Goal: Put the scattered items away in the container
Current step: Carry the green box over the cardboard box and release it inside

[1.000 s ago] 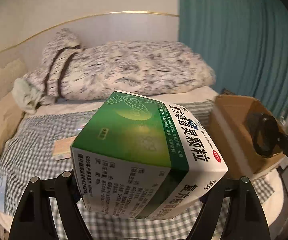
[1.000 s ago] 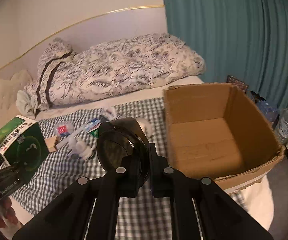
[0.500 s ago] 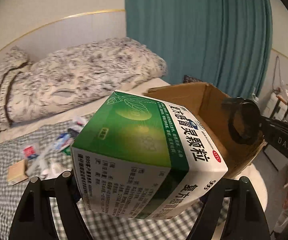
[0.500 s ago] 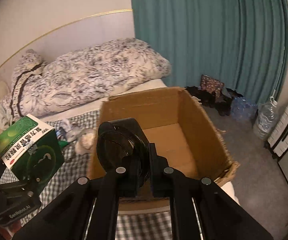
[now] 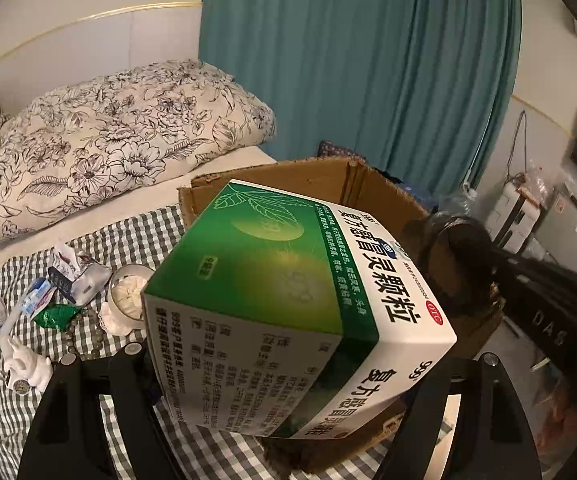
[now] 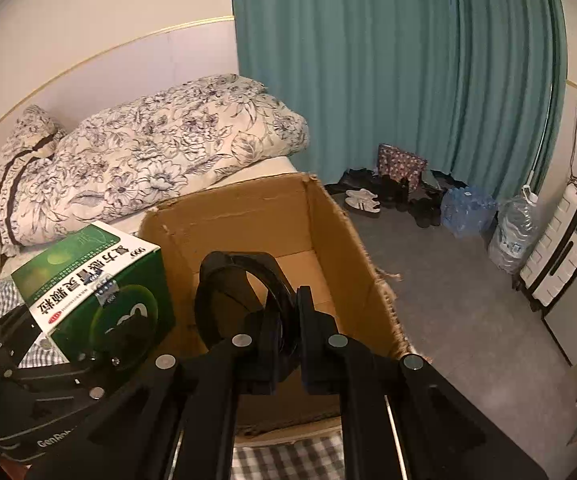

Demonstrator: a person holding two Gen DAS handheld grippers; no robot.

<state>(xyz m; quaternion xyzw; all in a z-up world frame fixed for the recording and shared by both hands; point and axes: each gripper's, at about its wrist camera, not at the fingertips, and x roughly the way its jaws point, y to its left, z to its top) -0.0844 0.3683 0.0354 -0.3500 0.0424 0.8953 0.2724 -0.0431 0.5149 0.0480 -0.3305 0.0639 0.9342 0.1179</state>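
Observation:
My left gripper (image 5: 288,392) is shut on a green and white medicine box (image 5: 288,300), held at the near left rim of an open cardboard box (image 5: 312,180). My right gripper (image 6: 284,344) is shut on a black round ring-shaped object (image 6: 240,296), held over the cardboard box (image 6: 248,216) interior. The medicine box (image 6: 92,280) and the left gripper (image 6: 48,392) show at the left of the right wrist view. The black object (image 5: 456,264) and the right gripper show at the right of the left wrist view.
Small items lie on the checked bedsheet (image 5: 136,236): a white cup with tissue (image 5: 126,300), a green packet (image 5: 56,316), a white figurine (image 5: 24,364), wrappers (image 5: 72,276). A floral duvet (image 6: 148,160) is behind. Shoes (image 6: 364,200), water bottles (image 6: 512,236) and a suitcase (image 6: 560,256) stand on the floor.
Both grippers have swung right from the bed toward the cardboard box. The black object is now over the box opening and the medicine box is at its left rim.

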